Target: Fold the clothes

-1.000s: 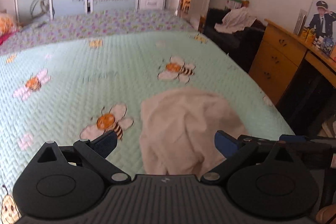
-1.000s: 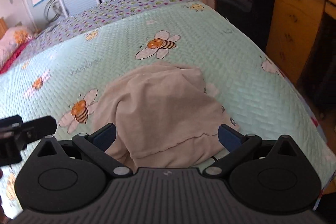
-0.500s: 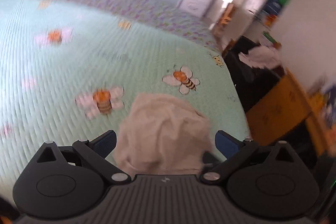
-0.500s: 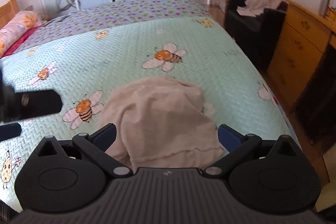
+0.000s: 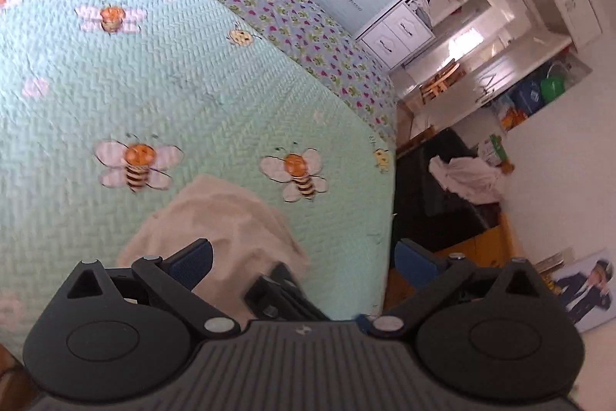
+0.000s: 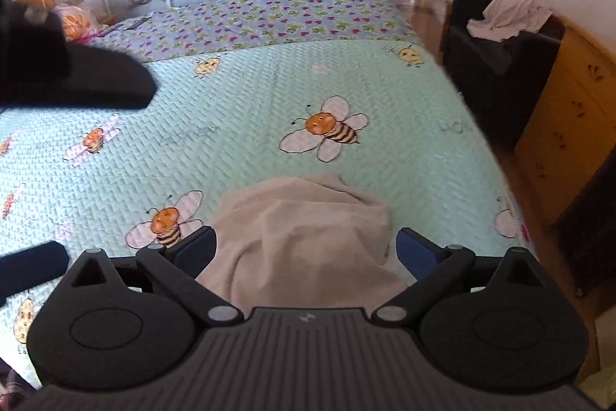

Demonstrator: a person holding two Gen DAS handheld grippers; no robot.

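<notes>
**Beige garment lies crumpled near the bed's right edge, both grippers wide open**

Left wrist view: The garment (image 5: 215, 218), a beige cloth, sits bunched in a loose heap on the mint-green bee-print bedspread (image 5: 154, 83), close to the bed's near right corner. The view is tilted, so the bed's right edge runs steeply down the picture. The left gripper (image 5: 302, 260) hovers above the cloth with its jaws spread wide and nothing between them; one blue fingertip overlaps the cloth's near side, the other hangs past the bed's edge. A dark piece of the other tool (image 5: 279, 291) pokes in just beside the cloth, blurred. Beyond the bed's edge a dark armchair (image 5: 435, 203) carries a white heap of cloth (image 5: 467, 178).

Right wrist view: The garment (image 6: 304, 237) lies in front of the right gripper (image 6: 304, 249), its near hem hidden behind the tool's body. The jaws stand fully apart, holding nothing, the fingertips flanking the cloth's width. A printed bee (image 6: 327, 128) lies farther up the bedspread (image 6: 231, 126), another just left of the cloth. The left gripper (image 6: 77, 79) shows blurred at the upper left, above the bed. A yellow wooden cabinet (image 6: 577, 126) stands off the bed's right edge.
</notes>
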